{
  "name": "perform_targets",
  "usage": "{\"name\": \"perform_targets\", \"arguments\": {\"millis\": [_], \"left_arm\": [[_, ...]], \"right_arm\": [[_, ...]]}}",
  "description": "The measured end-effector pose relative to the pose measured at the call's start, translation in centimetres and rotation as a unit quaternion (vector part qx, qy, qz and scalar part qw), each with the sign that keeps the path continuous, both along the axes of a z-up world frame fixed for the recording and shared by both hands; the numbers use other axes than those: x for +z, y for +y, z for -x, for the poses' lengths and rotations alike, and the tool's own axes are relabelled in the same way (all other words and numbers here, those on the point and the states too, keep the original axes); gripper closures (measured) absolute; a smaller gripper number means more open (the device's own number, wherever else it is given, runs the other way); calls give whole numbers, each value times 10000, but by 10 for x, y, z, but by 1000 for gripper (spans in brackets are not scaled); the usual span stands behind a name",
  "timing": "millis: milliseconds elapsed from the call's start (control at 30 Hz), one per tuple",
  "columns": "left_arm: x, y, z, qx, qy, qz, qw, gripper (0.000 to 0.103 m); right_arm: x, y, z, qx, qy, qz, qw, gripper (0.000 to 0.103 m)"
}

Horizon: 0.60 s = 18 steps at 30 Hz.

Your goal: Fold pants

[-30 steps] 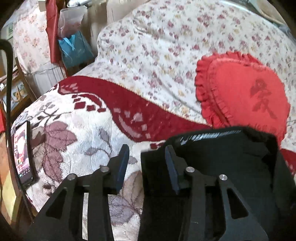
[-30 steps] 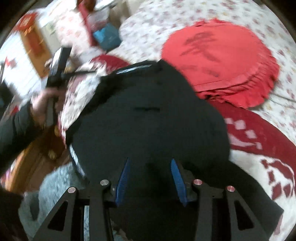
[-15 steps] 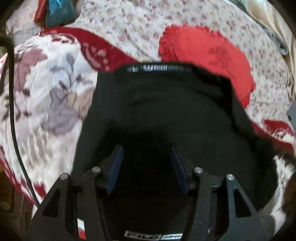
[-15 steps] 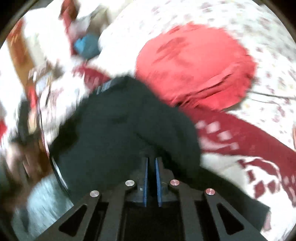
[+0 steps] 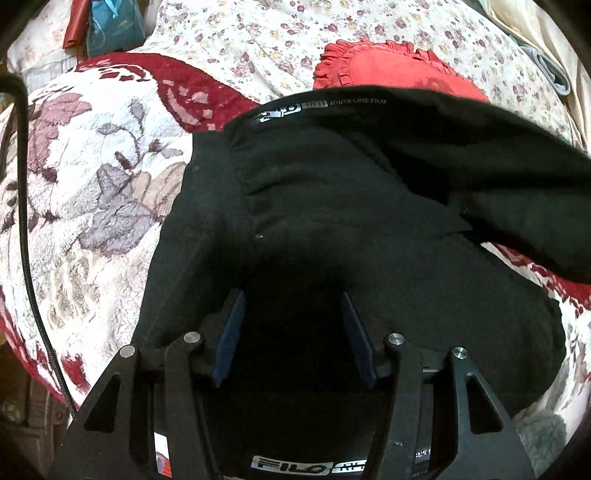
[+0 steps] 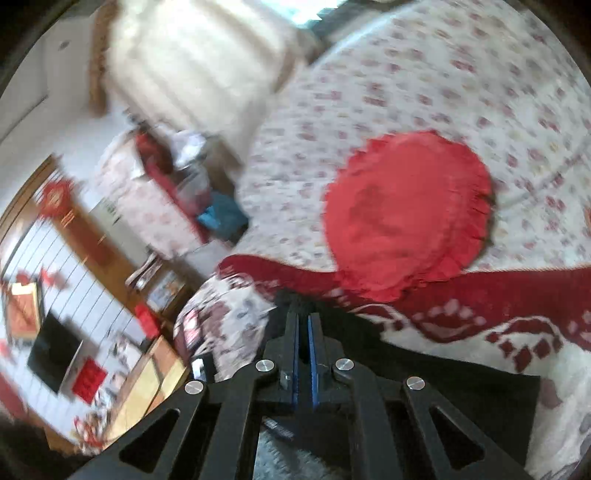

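A bed (image 5: 332,33) under a floral sheet carries a red-and-white blanket (image 5: 92,177); black pants (image 5: 332,221) lie on the blanket, a red cushion (image 5: 391,66) (frilled edge) just behind them.

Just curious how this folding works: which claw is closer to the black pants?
Right. The right claw is clamped on a fold of the black pants; the left claw, its jaws just opened wider, hovers open above them.

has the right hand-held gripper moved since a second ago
Yes. The right hand-held gripper, shut on the black pants, has lifted; the red cushion now sits lower in its view.
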<state>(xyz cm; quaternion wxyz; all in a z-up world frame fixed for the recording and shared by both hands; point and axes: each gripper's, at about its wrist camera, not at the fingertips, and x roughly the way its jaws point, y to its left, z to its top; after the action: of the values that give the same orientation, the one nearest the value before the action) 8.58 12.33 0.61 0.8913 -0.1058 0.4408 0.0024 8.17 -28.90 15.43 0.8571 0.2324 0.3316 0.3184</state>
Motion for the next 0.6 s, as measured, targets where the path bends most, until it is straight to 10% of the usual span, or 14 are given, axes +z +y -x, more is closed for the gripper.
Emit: {"name": "perform_targets", "arguments": {"millis": [200,367,600], "left_arm": [[2,2,-2,-85,92,41,9999,50],[-1,-1,-4,-234,159,70,9996,37],[-9,-28,-7,-118,139,-543,9984,18]], "right_arm": [[-77,-54,-97,-1278,1192,408,9838,99],[-117,-85,-129,-2718,1319,1773,9367,98],[-109,-18,-55,-1658,584,2145,9608,98]]}}
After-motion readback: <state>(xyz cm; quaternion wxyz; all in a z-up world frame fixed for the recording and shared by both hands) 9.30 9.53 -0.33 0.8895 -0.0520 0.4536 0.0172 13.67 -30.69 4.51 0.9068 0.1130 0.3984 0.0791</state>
